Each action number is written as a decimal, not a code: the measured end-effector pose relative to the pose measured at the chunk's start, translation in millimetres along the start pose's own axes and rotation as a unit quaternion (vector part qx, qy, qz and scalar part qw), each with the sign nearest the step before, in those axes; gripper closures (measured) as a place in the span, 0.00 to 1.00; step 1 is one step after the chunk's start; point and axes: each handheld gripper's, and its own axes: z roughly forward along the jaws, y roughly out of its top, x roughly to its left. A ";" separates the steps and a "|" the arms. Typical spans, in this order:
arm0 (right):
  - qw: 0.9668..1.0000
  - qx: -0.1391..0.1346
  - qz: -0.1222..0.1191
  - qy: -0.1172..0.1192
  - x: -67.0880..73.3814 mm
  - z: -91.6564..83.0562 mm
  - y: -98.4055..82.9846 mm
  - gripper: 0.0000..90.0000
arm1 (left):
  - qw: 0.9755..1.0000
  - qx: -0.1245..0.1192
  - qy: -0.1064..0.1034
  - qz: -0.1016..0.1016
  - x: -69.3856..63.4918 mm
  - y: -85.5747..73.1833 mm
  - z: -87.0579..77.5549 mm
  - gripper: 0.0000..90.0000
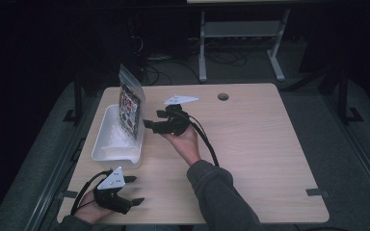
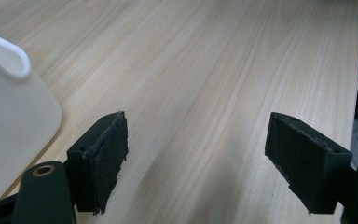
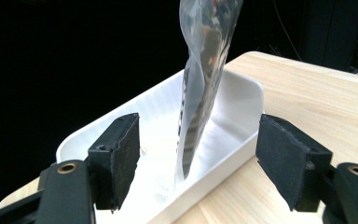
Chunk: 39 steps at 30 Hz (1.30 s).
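— Fingers (image 3: 116, 158) of the right gripper (image 1: 150, 124): clenched or released?
— Released, spread wide, holding nothing. Between them, farther off, a clear plastic bag (image 3: 204, 79) with printed contents stands upright in a white tray (image 1: 107, 144), leaning on its right rim.
— And the left gripper (image 1: 134, 189)?
— Its fingers (image 2: 103, 156) are spread too, empty, low over the wooden surface (image 1: 260, 144) just beside the tray's near corner.
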 end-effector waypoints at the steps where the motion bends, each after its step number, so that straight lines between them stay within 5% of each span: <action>1: 1.000 0.001 0.000 0.002 -0.9 -2.9 -1.5 0.33 | 1.000 0.001 -0.001 0.000 -0.1 0.3 0.3 0.23; 21: 1.000 0.015 0.014 0.011 -20.8 -73.2 -35.7 0.31 | 1.000 0.000 -0.002 -0.001 -0.6 1.5 3.9 0.23; 39: 0.999 0.021 0.025 0.011 -32.1 -149.5 -86.2 0.30 | 1.000 -0.002 -0.007 -0.007 -0.7 1.8 6.1 0.24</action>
